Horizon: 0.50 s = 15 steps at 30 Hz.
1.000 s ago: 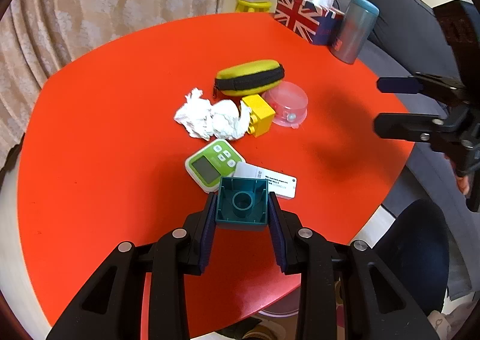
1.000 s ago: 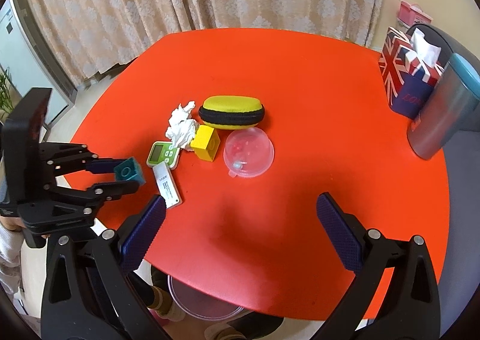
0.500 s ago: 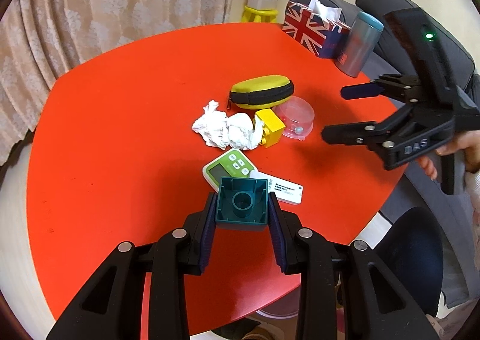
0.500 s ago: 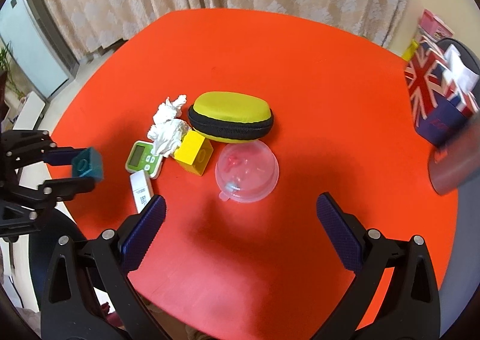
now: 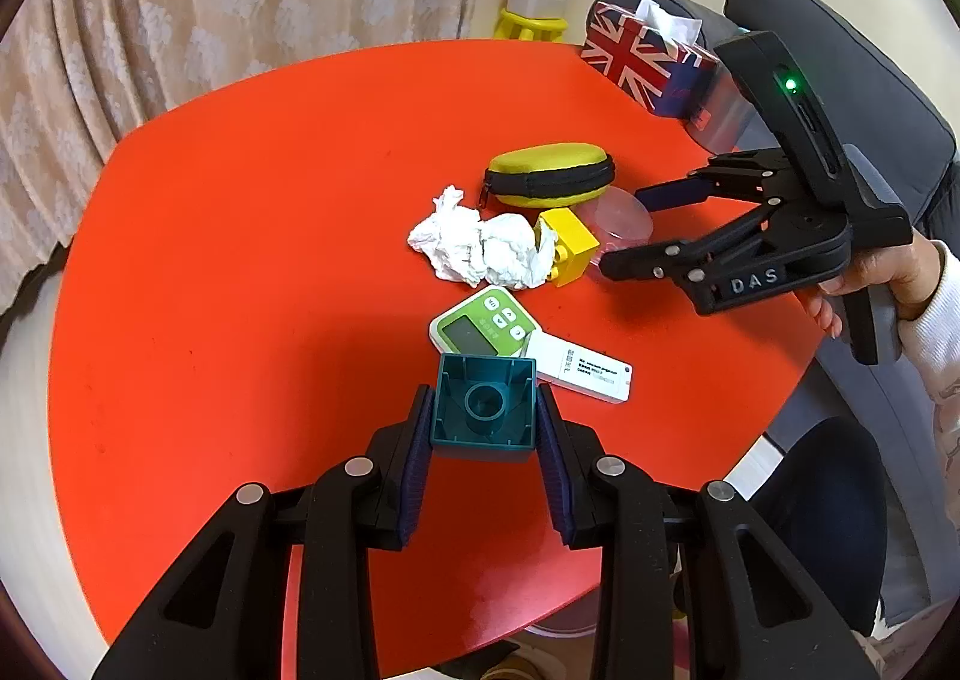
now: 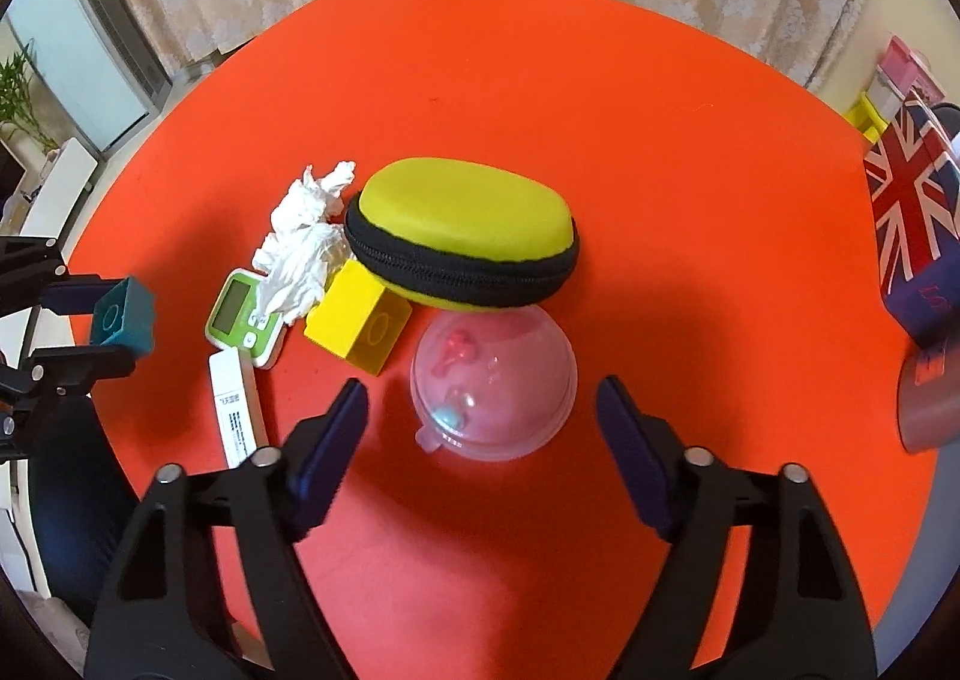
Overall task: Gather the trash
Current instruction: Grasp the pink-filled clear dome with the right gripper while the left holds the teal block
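My left gripper [image 5: 483, 428] is closed on a teal block [image 5: 483, 409], which it holds above the lower middle of the red table [image 5: 240, 260]. My right gripper [image 6: 480, 440] has its fingers wide apart and holds nothing; in its own view it hangs low in the centre, just before the clear plastic dome [image 6: 493, 389].

The trash, as I judge it, is the crumpled white tissue [image 5: 480, 245]. In the left view it lies a little above the centre of the frame, touching the yellow block [image 5: 567, 245] and just beside the yellow zip case [image 5: 549, 173]. In the right view it sits in the middle left, partly over the green timer [image 6: 243, 317].

I expect the tissue to be very light, soft and easy to compress, not fragile and not slippery. I would take it at the thickest bunched part and close fully, because a loose corner may tear or slip out. The neighbours are close, so the fingers could push the yellow block or the timer.
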### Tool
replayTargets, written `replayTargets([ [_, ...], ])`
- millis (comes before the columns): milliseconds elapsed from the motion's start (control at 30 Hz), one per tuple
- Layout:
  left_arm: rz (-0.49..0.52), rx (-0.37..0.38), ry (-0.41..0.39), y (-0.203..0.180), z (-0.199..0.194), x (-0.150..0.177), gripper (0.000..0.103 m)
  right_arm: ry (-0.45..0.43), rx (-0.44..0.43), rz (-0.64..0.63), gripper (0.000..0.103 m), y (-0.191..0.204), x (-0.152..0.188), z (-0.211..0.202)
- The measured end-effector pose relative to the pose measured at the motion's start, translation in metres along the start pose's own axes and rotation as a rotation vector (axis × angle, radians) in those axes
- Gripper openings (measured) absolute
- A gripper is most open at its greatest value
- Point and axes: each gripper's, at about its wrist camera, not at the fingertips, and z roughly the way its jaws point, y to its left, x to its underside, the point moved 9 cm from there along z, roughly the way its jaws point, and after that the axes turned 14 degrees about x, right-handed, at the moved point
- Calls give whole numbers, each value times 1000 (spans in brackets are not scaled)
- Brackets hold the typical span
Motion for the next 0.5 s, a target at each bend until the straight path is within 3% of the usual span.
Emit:
replayTargets([
  [100, -3, 1, 2, 1, 2, 2, 33, -10, 10, -13, 54, 1, -2, 1],
  [500, 10, 11, -7, -6, 1, 0, 33, -51, 24, 51, 54, -10, 5, -28],
])
